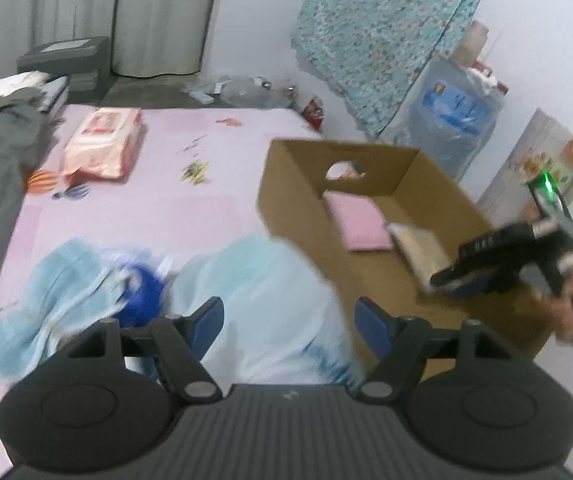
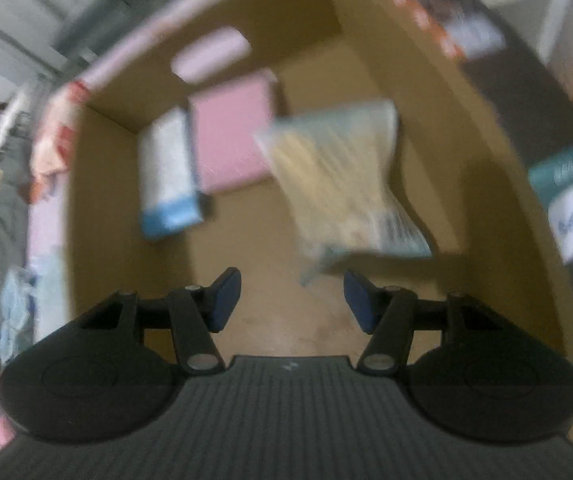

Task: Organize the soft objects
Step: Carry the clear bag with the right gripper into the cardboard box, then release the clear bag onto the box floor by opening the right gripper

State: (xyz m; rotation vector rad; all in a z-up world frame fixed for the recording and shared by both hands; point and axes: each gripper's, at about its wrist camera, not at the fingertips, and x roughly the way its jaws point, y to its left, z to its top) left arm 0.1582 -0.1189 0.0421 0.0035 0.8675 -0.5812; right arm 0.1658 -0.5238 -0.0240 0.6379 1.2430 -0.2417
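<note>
Cardboard box (image 1: 306,200) on pink bed (image 1: 166,208); inside: pink cloth (image 2: 230,136), white/blue pack (image 2: 168,176) just beside it, clear packet w/ beige contents (image 2: 338,176) nearer right claw (image 2: 292,300); right claw over box interior, jaws apart, nothing btwn; left claw (image 1: 290,330) left of box, jaws apart, empty, above light-blue cloth (image 1: 262,300); blue item (image 1: 142,296) beside cloth.
</note>
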